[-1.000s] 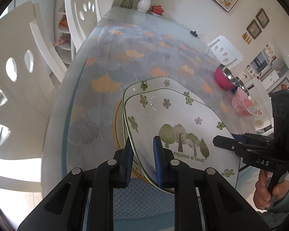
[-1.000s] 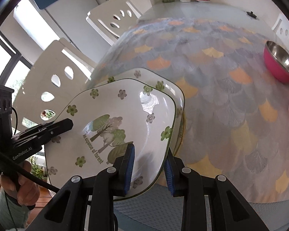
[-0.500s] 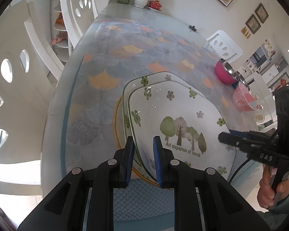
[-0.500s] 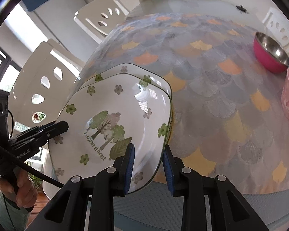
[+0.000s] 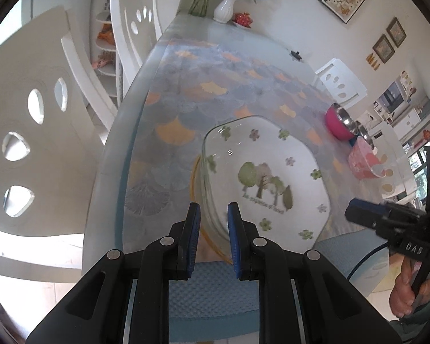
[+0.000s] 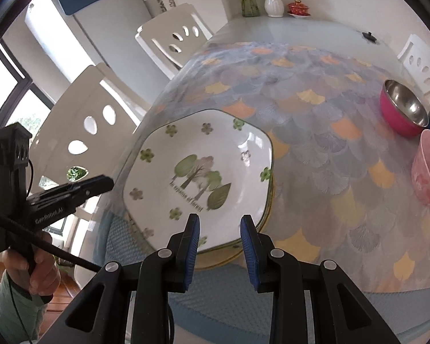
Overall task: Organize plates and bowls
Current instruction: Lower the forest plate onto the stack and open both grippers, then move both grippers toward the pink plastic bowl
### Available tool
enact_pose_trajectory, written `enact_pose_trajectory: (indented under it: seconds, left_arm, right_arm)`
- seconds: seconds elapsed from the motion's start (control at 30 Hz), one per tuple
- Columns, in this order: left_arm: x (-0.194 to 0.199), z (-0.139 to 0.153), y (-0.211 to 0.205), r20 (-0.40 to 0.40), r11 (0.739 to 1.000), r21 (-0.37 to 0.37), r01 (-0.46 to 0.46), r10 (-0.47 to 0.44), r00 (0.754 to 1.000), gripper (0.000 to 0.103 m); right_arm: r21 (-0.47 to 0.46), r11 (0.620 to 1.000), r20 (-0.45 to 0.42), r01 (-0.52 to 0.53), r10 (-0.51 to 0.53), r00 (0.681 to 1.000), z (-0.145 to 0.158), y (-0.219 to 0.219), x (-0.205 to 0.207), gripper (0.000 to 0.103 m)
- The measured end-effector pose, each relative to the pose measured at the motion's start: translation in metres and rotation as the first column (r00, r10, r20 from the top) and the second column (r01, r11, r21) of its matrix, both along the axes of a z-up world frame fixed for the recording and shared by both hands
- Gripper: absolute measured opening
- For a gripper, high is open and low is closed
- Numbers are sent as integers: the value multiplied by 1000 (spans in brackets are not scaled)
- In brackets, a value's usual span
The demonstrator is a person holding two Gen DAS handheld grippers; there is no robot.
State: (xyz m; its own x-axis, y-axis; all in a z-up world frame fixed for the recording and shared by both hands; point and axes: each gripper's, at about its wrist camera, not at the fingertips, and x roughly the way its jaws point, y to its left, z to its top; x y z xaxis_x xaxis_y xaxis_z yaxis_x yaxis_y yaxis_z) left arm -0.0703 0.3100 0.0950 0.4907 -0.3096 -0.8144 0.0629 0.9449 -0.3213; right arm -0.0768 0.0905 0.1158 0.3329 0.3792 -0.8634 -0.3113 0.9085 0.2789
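Glaze shines on the white, rounded-hexagon ceramic plate with tree and flower print (image 6: 203,172), lying flat atop a yellow-rimmed plate (image 6: 229,259) at the near left of the glass-topped table (image 6: 315,149) with its scalloped cloth. A second ago it hung tilted above that stack, both grippers on its rim. Now the left hand-held gripper (image 5: 213,223) has its pads drawn close, its tip just off the plate's left corner. The right hand-held gripper (image 6: 220,229) has risen clear, pads apart. A pink steel-lined bowl (image 6: 401,111) sits far right.
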Motion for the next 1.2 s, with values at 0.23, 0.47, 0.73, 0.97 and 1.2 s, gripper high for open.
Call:
enact_pose_trajectory:
  seconds: [0.23,0.47,0.73,0.97,1.2]
  left_arm:
    - [-20,63,-56,174,993,116,21,-41,984,18]
    - [-51,123,-132,291,996,71,50,-68,954,30]
    - [-100,160,-221,359,994,77,74,-97,928,68]
    - [-129,172,-273,347,986,144,82,-128,929,69]
    - [-143,191,-319,386,960,272,70,-176,906,83]
  right_arm:
    - [-10,1000,36,-11,12,999,17,-19,-13,29]
    - [17,999,77,49,-50,996,50,-86,-41,30]
    - [106,979,124,175,-188,974,74,-193,-108,48]
    - [99,971,169,217,-231,958,84,-251,-160,50]
    - [150,953,191,263,-289,938,95,-283,-186,60]
